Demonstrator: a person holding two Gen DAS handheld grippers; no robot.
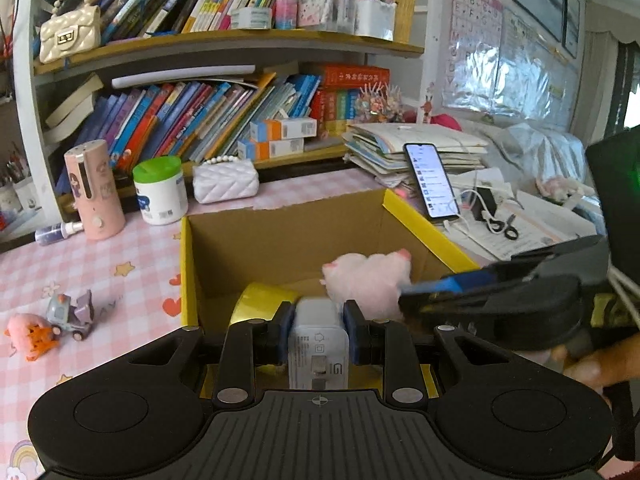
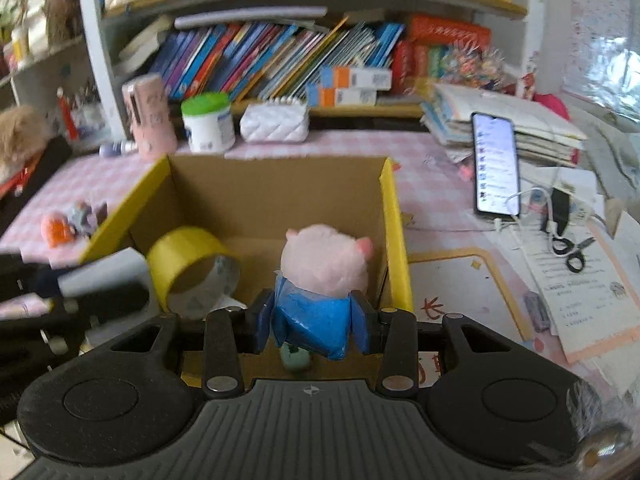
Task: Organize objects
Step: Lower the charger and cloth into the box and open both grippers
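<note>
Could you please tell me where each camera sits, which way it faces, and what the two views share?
Left wrist: on the left gripper, clamping a white charger, facing the shelves; the right gripper and a hand show.
Right wrist: on the right gripper, clamping a pink plush pig, same heading.
Shared: cardboard box, yellow tape roll, phone.

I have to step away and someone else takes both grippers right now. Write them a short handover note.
Left gripper: shut on the white charger, held at the near edge of the cardboard box.
Right gripper: shut on the pink pig plush by its blue body, also over the box.
Done: yellow tape roll is in the box.
Left: release both into the box; then the toy truck and pink-orange toy on the tablecloth.
</note>
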